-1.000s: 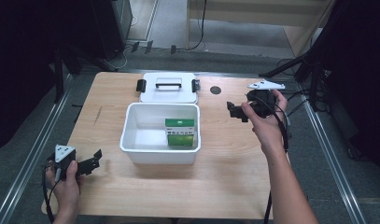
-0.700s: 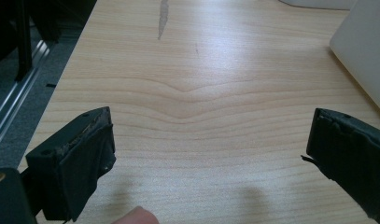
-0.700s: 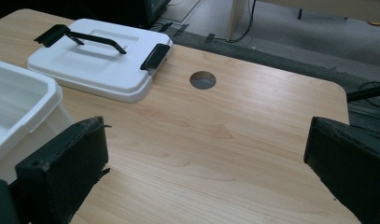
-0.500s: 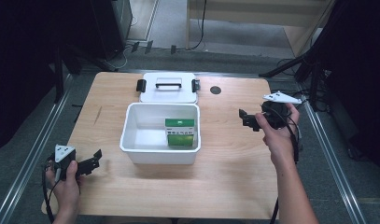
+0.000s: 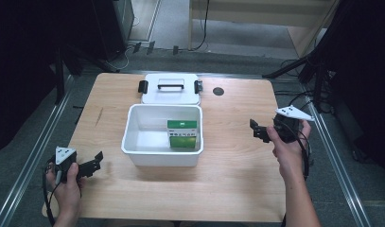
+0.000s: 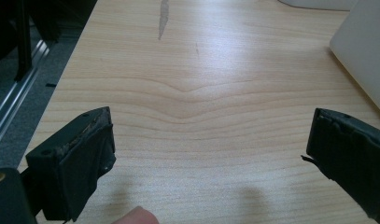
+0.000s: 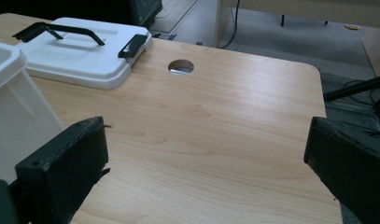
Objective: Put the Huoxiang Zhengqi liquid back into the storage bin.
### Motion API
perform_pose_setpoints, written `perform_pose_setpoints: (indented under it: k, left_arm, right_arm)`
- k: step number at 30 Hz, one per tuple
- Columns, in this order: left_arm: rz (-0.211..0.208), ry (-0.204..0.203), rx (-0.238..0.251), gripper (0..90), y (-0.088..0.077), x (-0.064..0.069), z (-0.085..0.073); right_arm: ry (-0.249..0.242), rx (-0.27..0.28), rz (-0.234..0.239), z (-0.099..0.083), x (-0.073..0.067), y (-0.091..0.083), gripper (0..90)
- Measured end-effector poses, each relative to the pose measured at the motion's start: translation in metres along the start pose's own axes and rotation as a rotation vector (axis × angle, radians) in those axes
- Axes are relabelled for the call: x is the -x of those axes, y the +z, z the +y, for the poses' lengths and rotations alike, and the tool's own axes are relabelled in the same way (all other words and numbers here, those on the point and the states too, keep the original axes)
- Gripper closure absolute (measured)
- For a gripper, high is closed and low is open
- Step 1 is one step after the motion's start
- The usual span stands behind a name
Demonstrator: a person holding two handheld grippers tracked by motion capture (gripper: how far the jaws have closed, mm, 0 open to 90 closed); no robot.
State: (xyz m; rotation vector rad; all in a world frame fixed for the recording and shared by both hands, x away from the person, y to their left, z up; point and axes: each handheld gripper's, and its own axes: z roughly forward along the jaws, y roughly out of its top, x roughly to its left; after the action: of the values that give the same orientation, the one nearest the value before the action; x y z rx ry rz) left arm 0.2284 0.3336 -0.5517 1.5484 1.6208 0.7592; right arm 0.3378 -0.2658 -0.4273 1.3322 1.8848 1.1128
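Squarely rectangular white plastic bin

This looks like a lab or recording room set up for manipulation work, not a home. A plain light-wood table with a round cable hole stands on grey carpet, flanked by 2 aluminium rails along its sides. Dark tripod or stand legs and loose cables crowd the floor behind it, and black equipment cabinets and a pale wooden bench or shelf line the back.
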Motion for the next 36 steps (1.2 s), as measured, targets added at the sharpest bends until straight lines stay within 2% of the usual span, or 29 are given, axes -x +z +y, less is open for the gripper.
perform_pose_setpoints:
  k: [23, 36]
  left_arm:
    - [0.002, 0.002, 0.002, 1.8, 0.000, 0.000, 0.000]
    - [0.004, 0.003, 0.003, 1.8, 0.000, 0.001, 0.000]
  right_arm:
    - [0.061, -0.019, -0.006, -0.076, 0.013, -0.003, 0.0]
    - [0.092, -0.026, -0.024, -0.110, 0.021, -0.011, 0.0]
